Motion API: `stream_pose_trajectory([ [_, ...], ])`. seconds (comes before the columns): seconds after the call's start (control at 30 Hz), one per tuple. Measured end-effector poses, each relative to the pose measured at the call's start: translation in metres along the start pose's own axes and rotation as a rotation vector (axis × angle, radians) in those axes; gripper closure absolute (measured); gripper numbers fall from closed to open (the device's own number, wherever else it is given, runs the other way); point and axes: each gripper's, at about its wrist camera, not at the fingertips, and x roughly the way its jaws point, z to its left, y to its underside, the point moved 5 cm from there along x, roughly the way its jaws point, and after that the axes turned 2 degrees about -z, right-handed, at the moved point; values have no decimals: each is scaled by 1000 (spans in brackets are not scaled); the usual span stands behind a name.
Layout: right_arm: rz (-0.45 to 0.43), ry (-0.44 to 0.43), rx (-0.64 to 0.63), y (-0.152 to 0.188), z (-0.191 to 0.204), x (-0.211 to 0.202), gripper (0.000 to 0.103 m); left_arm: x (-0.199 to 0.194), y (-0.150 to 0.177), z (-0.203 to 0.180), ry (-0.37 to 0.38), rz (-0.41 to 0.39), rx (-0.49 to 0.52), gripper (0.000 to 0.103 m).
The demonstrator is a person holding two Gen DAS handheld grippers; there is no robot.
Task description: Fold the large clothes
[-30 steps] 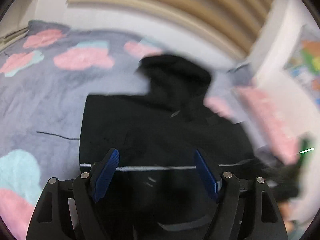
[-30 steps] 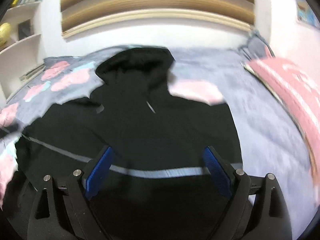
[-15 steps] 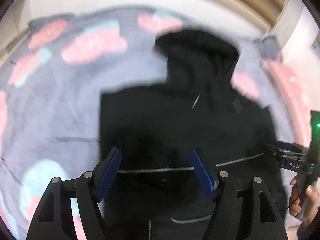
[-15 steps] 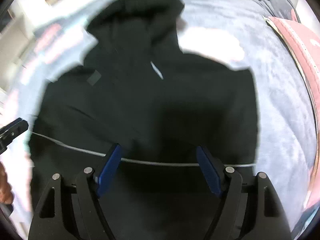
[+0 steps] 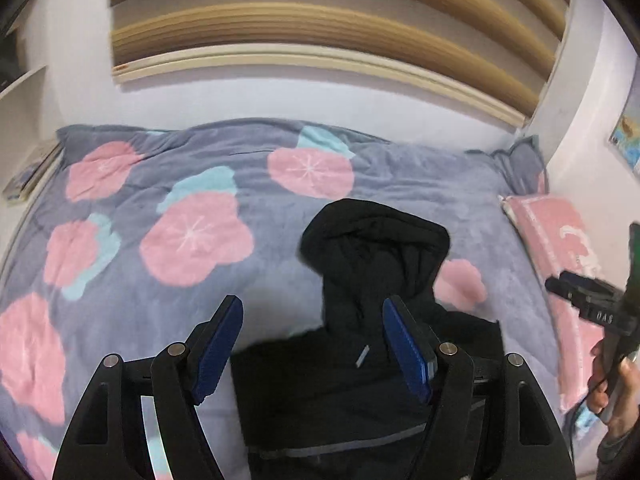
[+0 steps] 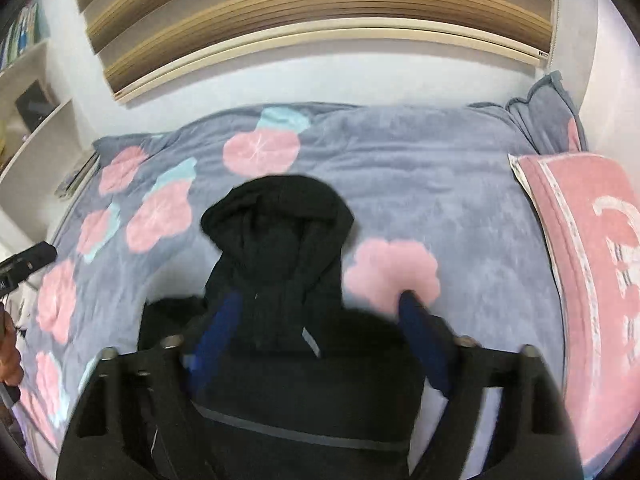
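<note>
A black hoodie (image 5: 360, 380) lies flat on a grey-blue blanket with pink flowers (image 5: 192, 240), its hood (image 5: 376, 236) pointing to the far wall. It also shows in the right wrist view (image 6: 288, 352), hood (image 6: 276, 216) up. My left gripper (image 5: 312, 344) is open and empty above the hoodie's left shoulder. My right gripper (image 6: 320, 336) is open and empty above its chest. The right gripper also shows at the right edge of the left wrist view (image 5: 592, 304). The left one shows at the left edge of the right wrist view (image 6: 24, 264).
A pink pillow (image 6: 592, 264) lies along the bed's right side, with a grey-blue pillow (image 6: 548, 116) behind it. A white wall with wooden slats (image 5: 320, 28) stands behind the bed. White shelves (image 6: 36, 120) stand at the left.
Both grippers have pulled back and tilted up from close over the hoodie's body. The views now take in the hood, the far blanket and the wall. Both stay open and empty.
</note>
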Motion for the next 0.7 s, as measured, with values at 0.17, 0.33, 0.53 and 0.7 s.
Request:
stream_pose_trajectory([
  [0.17,22,5,38,-8,-14,83,39,118,-12,-3,-75,51,-20,29],
  [0.33,132,-16,52,-3,-15,164,38,206,-10,-4,4,98,-89,29],
  [0.53,148,11,104,-12,-29,227,38,282,-10,0,-7,165,-108,30],
  [0.7,177,41,70,-19,-35,257,92,310,-11,20,-14,193,-165,96],
])
